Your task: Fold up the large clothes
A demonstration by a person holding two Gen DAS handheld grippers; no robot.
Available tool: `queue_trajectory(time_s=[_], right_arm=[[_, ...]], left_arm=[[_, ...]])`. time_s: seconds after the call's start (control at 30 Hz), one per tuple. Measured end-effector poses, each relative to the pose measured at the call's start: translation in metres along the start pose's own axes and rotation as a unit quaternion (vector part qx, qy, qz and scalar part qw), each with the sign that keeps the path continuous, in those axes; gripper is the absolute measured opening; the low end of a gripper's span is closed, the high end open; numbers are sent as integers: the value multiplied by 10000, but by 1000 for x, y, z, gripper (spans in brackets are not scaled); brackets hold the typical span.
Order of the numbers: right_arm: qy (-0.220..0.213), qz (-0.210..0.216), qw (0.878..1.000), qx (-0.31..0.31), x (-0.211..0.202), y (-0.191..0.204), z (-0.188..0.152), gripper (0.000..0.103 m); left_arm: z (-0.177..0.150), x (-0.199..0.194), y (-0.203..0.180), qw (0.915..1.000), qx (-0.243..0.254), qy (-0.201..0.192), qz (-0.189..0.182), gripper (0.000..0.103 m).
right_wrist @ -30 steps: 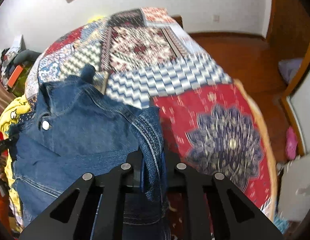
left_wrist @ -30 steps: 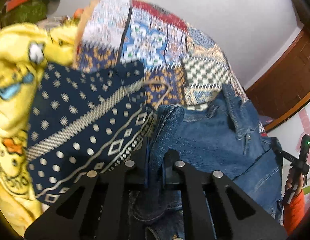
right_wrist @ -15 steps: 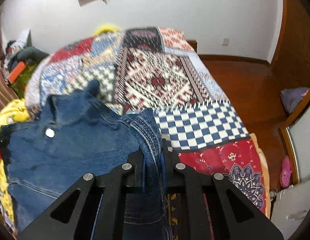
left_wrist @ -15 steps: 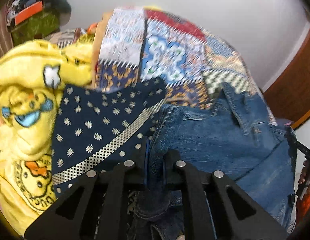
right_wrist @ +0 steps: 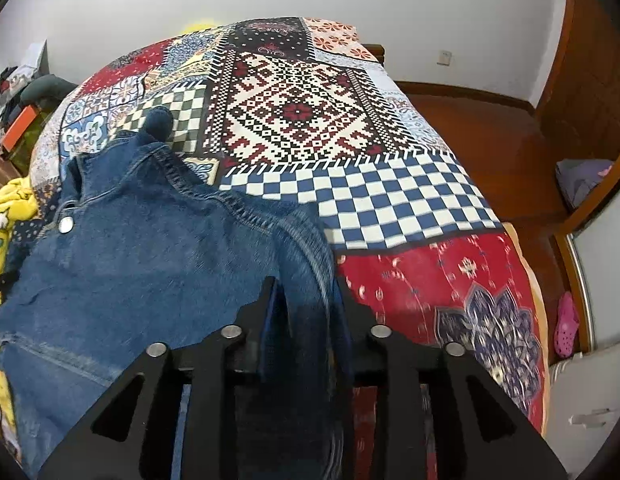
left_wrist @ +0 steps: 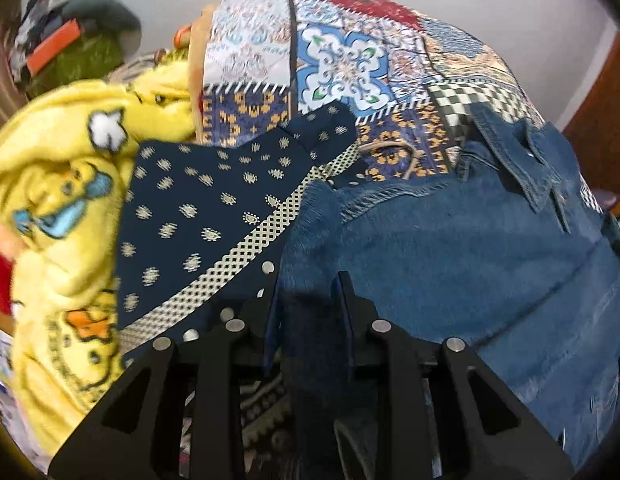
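Observation:
A blue denim jacket (left_wrist: pixel 450 248) lies spread on the patchwork quilt (left_wrist: pixel 342 64), collar toward the far side. My left gripper (left_wrist: pixel 305 284) sits over the jacket's left edge; its jaws are opening, and a fold of denim lies loose between them. In the right wrist view the same jacket (right_wrist: pixel 149 248) covers the quilt (right_wrist: pixel 297 112) at lower left, one metal button showing. My right gripper (right_wrist: pixel 305 288) is at the jacket's right edge, jaws also opening, with the denim hem still between the fingers but no longer pinched.
A navy dotted garment (left_wrist: pixel 197 208) and a yellow cartoon blanket (left_wrist: pixel 57 184) lie left of the jacket. Clutter is piled at the far left. Right of the bed are a wooden floor (right_wrist: pixel 490 128), a pink shoe (right_wrist: pixel 566 328) and wooden furniture.
Both grippers sank toward the bed and their jaws parted from a tight pinch on the denim. The raised jacket edges have settled flat onto the quilt.

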State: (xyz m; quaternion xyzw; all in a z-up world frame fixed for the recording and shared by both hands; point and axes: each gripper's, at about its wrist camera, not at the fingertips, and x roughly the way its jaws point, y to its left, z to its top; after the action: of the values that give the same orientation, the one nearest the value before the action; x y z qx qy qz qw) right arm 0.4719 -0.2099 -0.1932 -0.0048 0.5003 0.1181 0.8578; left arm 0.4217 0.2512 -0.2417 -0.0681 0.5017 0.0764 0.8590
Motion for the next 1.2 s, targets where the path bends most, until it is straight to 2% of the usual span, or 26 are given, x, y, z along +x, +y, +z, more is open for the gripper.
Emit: queue_trajectory(time_s=[0.27, 0.33, 0.4, 0.47, 0.53, 0.67, 0.73, 0.77, 0.93, 1.1, 1.2], right_arm=[[-380, 75, 9991, -191, -71, 16, -10, 44], [-542, 104, 9981, -265, -93, 23, -14, 55], [-736, 81, 9965, -385, -117, 31, -20, 64], [-860, 74, 9950, -499, -135, 39, -28, 73], [-982, 88, 9932, -618, -155, 48, -38, 84], [-1077, 112, 9908, -807, -182, 61, -61, 88], [-1035, 127, 9904, -907, -188, 65, -71, 90], [-1023, 126, 9900, -961, -191, 67, -77, 91], [-865, 95, 9898, -1127, -199, 69, -112, 93], [-531, 62, 9933, -1021, -191, 57, -149, 93], [-224, 105, 9962, -831, -184, 45, -168, 93]], left_arm=[[-15, -77, -23, 9983, 317, -437, -215, 30], [-22, -100, -30, 9970, 398, -599, -268, 41], [-31, -123, -37, 9953, 488, -796, -266, 47], [-39, -141, -44, 9936, 621, -903, -285, 49], [-50, -159, -49, 9923, 692, -974, -330, 60], [-77, -191, -54, 9899, 707, -1176, -364, 72], [-89, -199, -54, 9898, 707, -1193, -319, 86], [-98, -204, -54, 9895, 720, -1215, -306, 88], [-134, -212, -45, 9909, 692, -1087, -384, 88], [-174, -200, -28, 9950, 402, -694, -587, 88], [-195, -186, -17, 9975, 229, -414, -519, 88]])
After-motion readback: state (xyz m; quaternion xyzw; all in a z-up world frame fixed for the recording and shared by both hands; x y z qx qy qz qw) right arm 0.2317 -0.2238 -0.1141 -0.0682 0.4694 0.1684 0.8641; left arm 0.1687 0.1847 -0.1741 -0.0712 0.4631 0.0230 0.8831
